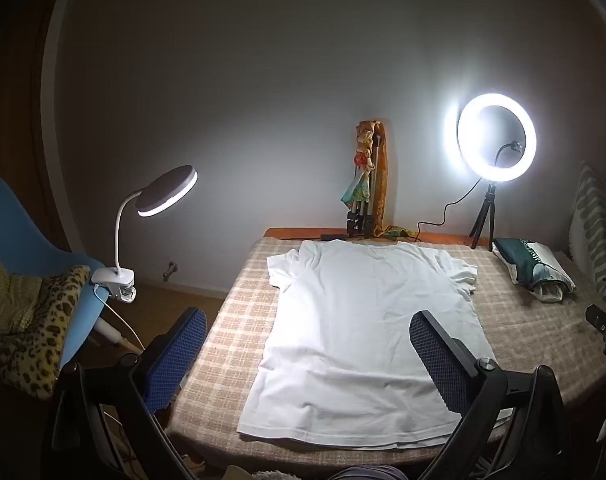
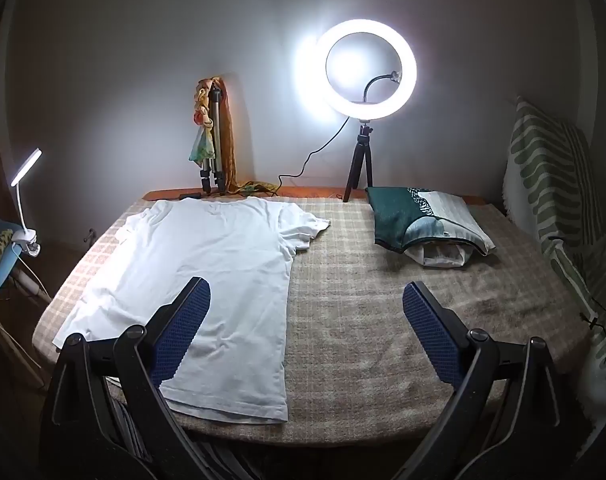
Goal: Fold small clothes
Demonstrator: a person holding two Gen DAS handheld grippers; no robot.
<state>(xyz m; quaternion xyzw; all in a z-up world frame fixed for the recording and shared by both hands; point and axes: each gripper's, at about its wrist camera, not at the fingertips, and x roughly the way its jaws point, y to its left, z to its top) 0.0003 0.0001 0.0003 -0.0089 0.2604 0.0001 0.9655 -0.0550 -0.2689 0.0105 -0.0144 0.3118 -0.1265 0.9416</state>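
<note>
A white T-shirt [image 1: 367, 320] lies flat on the checked blanket of the table [image 1: 231, 320], collar at the far end, hem toward me. It also shows in the right wrist view [image 2: 223, 264], on the left half of the table. My left gripper [image 1: 307, 344] is open and empty, held above the shirt's near hem. My right gripper [image 2: 307, 320] is open and empty, above the shirt's right edge and the bare blanket [image 2: 383, 320].
A folded green patterned cloth [image 2: 419, 216] lies at the far right. A lit ring light on a tripod [image 2: 367, 68] and a folded tripod with scarves [image 2: 215, 140] stand at the back. A clip lamp [image 1: 163, 192] and blue chair [image 1: 19, 232] are at left.
</note>
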